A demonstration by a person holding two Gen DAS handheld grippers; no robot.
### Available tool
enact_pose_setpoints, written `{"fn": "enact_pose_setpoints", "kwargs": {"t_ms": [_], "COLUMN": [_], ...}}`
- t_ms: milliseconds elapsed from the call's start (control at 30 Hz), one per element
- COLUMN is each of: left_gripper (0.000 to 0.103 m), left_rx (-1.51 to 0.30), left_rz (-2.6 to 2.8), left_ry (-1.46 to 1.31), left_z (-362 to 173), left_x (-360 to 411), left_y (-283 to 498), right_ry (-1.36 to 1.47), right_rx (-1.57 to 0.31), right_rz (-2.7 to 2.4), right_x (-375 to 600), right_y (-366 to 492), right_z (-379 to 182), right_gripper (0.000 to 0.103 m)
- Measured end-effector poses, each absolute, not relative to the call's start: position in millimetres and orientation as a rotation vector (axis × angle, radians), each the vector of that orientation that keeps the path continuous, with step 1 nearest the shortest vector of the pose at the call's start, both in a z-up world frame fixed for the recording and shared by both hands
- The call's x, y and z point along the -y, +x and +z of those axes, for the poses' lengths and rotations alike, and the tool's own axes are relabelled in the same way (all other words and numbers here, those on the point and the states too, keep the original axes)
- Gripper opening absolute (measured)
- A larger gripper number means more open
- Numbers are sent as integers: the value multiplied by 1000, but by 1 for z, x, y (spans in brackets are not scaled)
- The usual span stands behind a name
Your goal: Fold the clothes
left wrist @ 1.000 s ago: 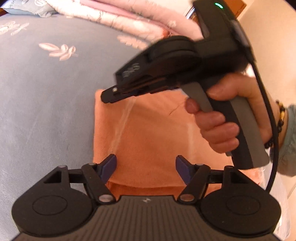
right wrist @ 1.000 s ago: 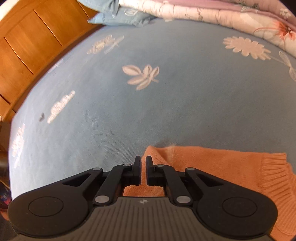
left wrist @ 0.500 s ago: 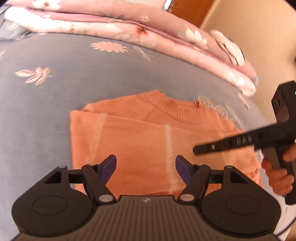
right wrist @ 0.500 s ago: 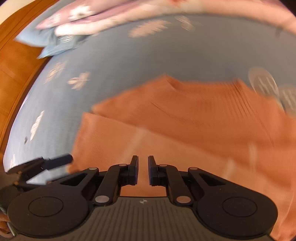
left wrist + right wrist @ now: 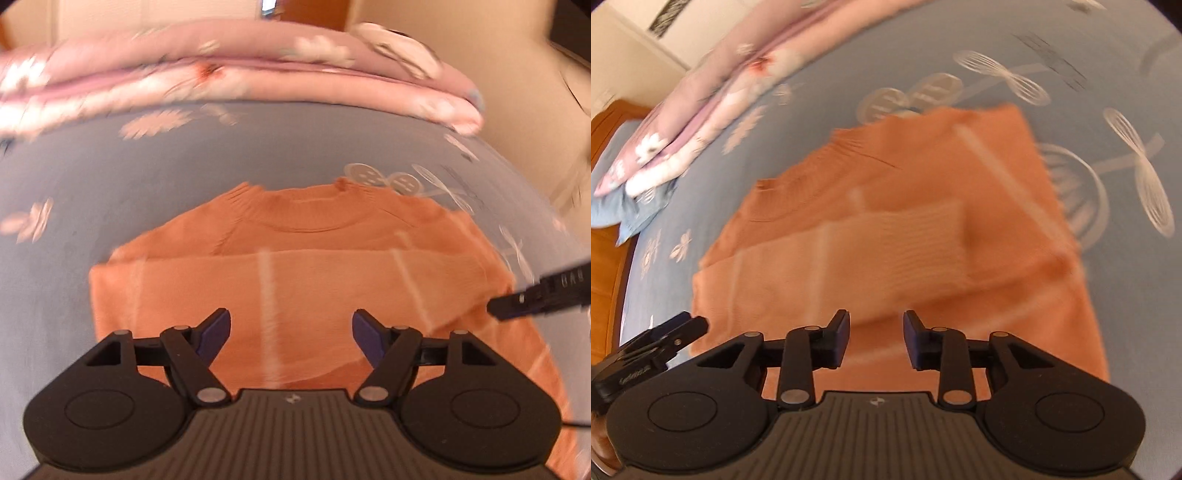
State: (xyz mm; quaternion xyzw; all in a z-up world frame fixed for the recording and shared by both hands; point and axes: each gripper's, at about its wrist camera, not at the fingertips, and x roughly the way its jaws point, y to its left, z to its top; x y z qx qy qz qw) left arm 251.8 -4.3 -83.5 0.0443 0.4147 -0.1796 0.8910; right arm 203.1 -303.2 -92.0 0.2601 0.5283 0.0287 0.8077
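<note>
both tongs, left gripper (image 5: 291, 332) and right gripper (image 5: 875, 339), hang released over the orange sweater (image 5: 295, 273) on the blue floral sheet (image 5: 110, 177), pink quilt (image 5: 258, 77) beyond.

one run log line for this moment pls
orange sweater: partly folded, flat on bed | left hand-held gripper: open, empty | right hand-held gripper: open, empty

Faint raised lettering on right hand-held gripper (image 5: 496, 309), blurred, unreadable
</note>
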Motion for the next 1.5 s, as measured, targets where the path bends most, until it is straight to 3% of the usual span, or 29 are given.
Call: {"fn": "enact_pose_setpoints", "kwargs": {"t_ms": [100,133,200,267,300,633,700,767,800,833,1067,1200,1300,1500], "left_gripper": [73,78,80,80,79,79,79,79,79,79,79,79,79,80], "left_rx": [-951,-1004,-969,-977,-975,-1002,-1004,-998,-998,-999,-986,-1003,-1000,-1000], "left_rz": [-371,-360,-363,-358,-356,-305,-306,-303,-305,-305,-313,-314,-319,-291], "left_ry": [199,201,235,239,205,30,17,12,10,6,-6,30,50,63], "left_z": [-115,-129,-133,-128,-123,-119,-121,-122,-122,-122,-115,-125,-121,-126], "left_x": [29,33,38,39,36,16,14,13,13,12,7,10,11,8], "left_y": [260,265,264,264,263,264,265,266,266,267,270,273,273,277], "right_ry": [559,558,507,410,359,-461,-446,-443,-457,-483,-502,-467,-435,-18], "right_rx": [-1060,-1036,-998,-968,-962,-1108,-1153,-1167,-1163,-1150,-1062,-1119,-1101,-1039], "right_rz": [32,35,46,95,139,690,724,741,753,762,705,650,590,493], "right_x": [318,321,324,318,313,212,215,216,215,211,207,210,212,245], "right_y": [204,209,222,238,248,320,328,328,326,322,320,330,325,295], "right_z": [-91,-89,-81,-73,-70,-103,-105,-100,-97,-93,-66,-91,-86,-62], "right_gripper": [36,37,37,42,49,52,51,32,15,13,11,13,22,23]}}
